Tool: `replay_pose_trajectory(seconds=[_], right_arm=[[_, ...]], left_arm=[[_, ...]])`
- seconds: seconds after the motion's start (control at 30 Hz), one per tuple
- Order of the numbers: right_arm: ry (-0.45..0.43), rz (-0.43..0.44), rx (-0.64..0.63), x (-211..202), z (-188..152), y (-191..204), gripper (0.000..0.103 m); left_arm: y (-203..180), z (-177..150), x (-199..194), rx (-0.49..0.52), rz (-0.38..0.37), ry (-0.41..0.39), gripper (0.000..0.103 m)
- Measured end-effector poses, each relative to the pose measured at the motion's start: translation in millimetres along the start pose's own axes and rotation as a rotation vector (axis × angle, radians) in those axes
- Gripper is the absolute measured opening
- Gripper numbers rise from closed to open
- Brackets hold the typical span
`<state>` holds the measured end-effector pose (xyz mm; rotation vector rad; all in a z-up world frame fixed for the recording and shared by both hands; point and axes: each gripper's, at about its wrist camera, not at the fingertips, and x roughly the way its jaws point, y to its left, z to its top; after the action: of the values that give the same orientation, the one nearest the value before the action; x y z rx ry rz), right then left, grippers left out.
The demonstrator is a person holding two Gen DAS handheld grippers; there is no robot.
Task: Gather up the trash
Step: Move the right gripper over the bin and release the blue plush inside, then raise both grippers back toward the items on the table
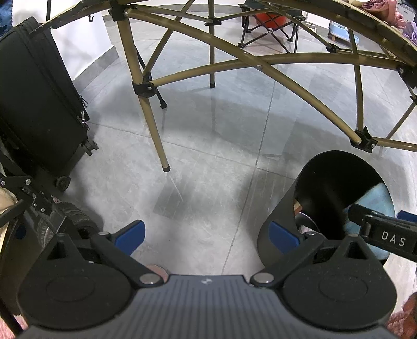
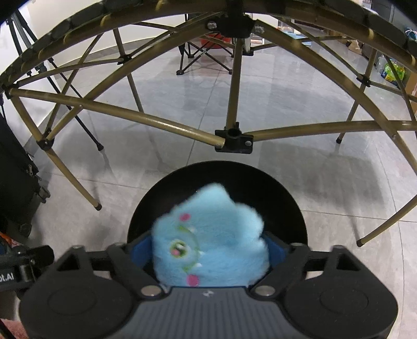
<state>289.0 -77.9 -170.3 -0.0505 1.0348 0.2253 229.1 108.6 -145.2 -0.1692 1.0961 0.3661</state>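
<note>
A fluffy light-blue cloth (image 2: 208,240) with small pink and green embroidery sits between the blue pads of my right gripper (image 2: 208,250), which is shut on it directly above the mouth of a black round bin (image 2: 286,198). In the left wrist view the bin (image 1: 281,208) stands on the floor at the right, with the blue cloth (image 1: 375,200) and my right gripper's finger (image 1: 385,229) at its mouth. My left gripper (image 1: 207,234) is open and empty over the grey tile floor, just left of the bin.
A folding table's tan metal frame (image 1: 153,114) arches over the floor, with legs close to the bin (image 2: 234,138). A black suitcase (image 1: 39,96) stands at the left. A folding chair (image 1: 271,23) and tripod legs (image 2: 78,122) stand farther back.
</note>
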Motion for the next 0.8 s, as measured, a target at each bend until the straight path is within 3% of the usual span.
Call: replay_pose_trajectory(seconds=[0.03,0.63,0.8], right_arm=[[-0.003,-0.007,0.0,0,0,0,0.103],[-0.02,-0.013,-0.009,-5,0,-4,0.103],[-0.038,-0.018,-0.014,-11,-2,-6,0.103]], left_arm=[[0,0,-1,0.001,-0.002,-0.001,0.103],[-4,-2,-4,0.007,-0.016,-0.009,0.103],[-5,-1,-12,0.001,-0.029,-0.048,0.103]])
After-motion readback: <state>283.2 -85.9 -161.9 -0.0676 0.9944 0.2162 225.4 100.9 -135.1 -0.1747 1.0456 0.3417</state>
